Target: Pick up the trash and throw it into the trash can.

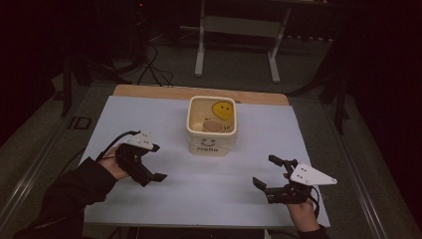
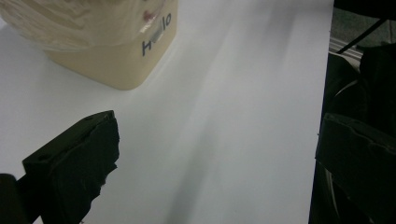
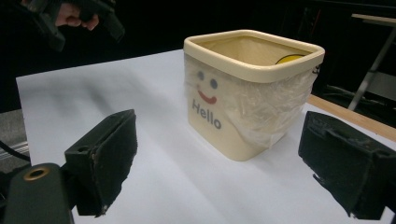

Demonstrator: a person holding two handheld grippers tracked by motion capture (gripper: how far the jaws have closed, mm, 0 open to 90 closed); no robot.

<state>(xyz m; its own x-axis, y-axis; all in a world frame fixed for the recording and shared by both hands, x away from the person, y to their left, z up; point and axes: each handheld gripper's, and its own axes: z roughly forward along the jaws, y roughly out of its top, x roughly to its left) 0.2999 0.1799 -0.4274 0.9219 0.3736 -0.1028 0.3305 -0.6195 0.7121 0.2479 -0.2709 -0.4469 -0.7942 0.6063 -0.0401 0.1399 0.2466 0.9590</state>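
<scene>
Both grippers' fingers gape empty; cream bin (image 3: 243, 100) reads "Hello" beneath a smiley.

We see a cream square bin (image 1: 211, 135) standing upright on the white sheet (image 1: 149, 204), toward its far middle. Its front wall bears a smiling face and the word "Hello"; clear film wraps its sides. Inside we observe a yellow smiley disc (image 1: 223, 110) toward the back and a brown round cup (image 1: 213, 127) nearer the front.
</scene>
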